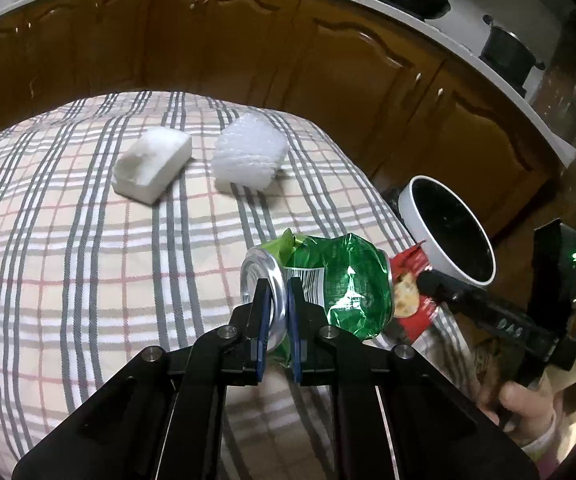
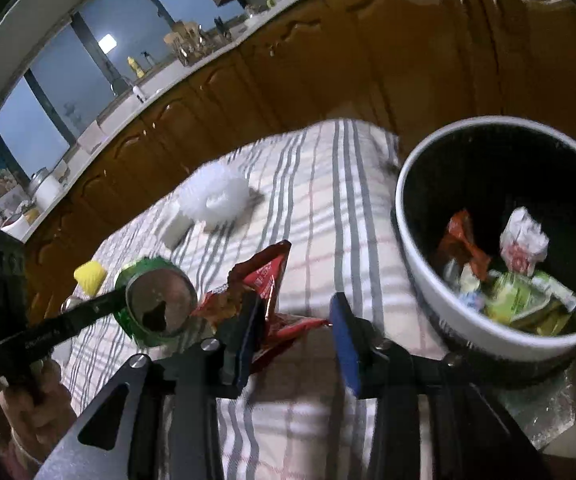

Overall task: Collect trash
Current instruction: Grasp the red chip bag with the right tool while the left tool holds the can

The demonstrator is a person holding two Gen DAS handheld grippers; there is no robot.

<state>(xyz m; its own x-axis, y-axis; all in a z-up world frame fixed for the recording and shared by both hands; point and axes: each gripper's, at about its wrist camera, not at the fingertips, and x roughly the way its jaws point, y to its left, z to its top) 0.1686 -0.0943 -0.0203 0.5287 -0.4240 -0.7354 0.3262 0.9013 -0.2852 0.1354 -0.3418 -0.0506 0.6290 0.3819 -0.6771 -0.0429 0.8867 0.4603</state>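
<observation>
Left wrist view is showing the left gripper [image 1: 275,312] pinching the silver end rim of a crushed green can [image 1: 328,284], one finger inside the rim and one outside. The can is sitting near the right edge of the checked tablecloth [image 1: 87,260], close to the bin [image 1: 446,228] standing just off that edge.

The right gripper [image 2: 294,320] is standing spread, with a red snack wrapper [image 2: 263,280] lying against its left finger [image 2: 247,332]; whether that finger is bearing on the wrapper or only overlapping it I cannot tell. The wrapper is lying beside the can.

By my judgement the task is partly done: the bin is already holding several crumpled wrappers and packets. The can and the red wrapper are being dealt with but are not yet in the bin. Toward the far edge of the cloth a white foam block [image 1: 153,166] and a bubble-wrap roll [image 1: 249,154] are waiting untouched, and a small yellow item [image 2: 89,276] is showing beyond the can.

The yellow item is too small to identify. The bin's base is cut off, and the gripper bodies are hiding the near edge of the cloth.
</observation>
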